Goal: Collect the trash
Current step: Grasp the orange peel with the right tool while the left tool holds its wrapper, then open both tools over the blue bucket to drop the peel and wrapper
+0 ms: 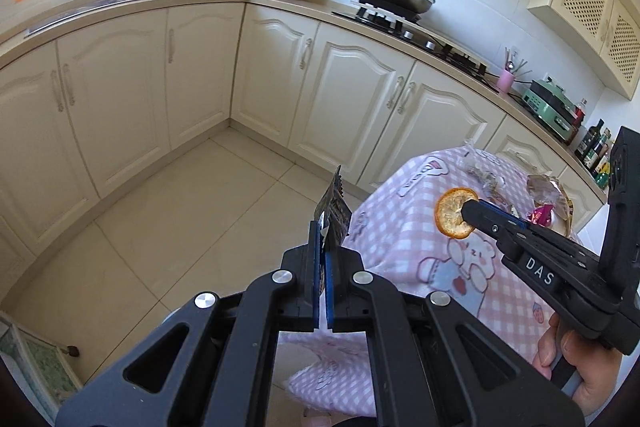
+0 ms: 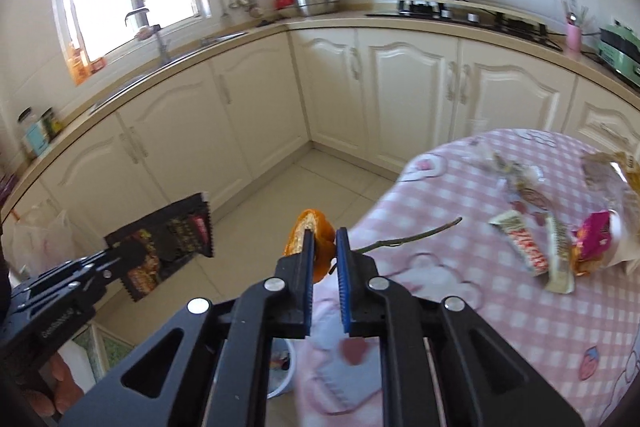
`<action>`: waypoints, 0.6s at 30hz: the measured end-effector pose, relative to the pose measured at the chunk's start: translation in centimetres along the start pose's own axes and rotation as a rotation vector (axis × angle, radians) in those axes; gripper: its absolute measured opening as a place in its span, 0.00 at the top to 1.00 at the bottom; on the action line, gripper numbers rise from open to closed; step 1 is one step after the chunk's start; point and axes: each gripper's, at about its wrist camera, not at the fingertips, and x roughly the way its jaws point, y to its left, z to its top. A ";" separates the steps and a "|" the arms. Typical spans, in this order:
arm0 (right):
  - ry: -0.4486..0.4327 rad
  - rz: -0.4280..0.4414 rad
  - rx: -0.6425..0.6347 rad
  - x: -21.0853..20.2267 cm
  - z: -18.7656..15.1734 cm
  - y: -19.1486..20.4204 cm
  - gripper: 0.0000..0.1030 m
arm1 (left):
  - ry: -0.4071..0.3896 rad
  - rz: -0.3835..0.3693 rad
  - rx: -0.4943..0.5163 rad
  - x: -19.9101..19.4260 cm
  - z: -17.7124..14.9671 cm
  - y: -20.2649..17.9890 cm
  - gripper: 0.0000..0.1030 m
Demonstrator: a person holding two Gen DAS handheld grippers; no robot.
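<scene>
1. Left gripper (image 1: 323, 259) clamping a flat black printed snack wrapper (image 2: 166, 247), holding it out over the floor, likely heading for a bin.
2. Right gripper (image 2: 324, 247) pinching a dried orange citrus slice (image 2: 310, 241) at the edge of the pink checked tablecloth (image 2: 480, 307), lifted clear for disposal.
3. Remaining on the cloth further right: thin twig (image 2: 412, 237), white candy wrappers (image 2: 524, 247), magenta foil packet (image 2: 596, 235), awaiting pickup.

A dried orange slice (image 2: 310, 241) is held edge-up off the table. A black snack bag (image 2: 164, 243) hangs in the air. More wrappers (image 2: 532, 247) are scattered on the pink checked tablecloth (image 2: 460, 307).
</scene>
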 end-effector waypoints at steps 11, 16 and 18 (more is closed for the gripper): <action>0.114 0.182 -0.108 3.4 -3.5 11.6 0.90 | 0.072 0.128 -0.083 -1.5 -3.2 7.9 0.99; 0.180 0.221 -0.114 5.9 -5.3 14.5 0.90 | 0.131 0.150 -0.115 -0.4 -4.2 10.7 0.97; 0.200 0.222 -0.115 6.8 -5.6 15.2 0.90 | 0.157 0.152 -0.115 0.4 -4.4 11.3 0.88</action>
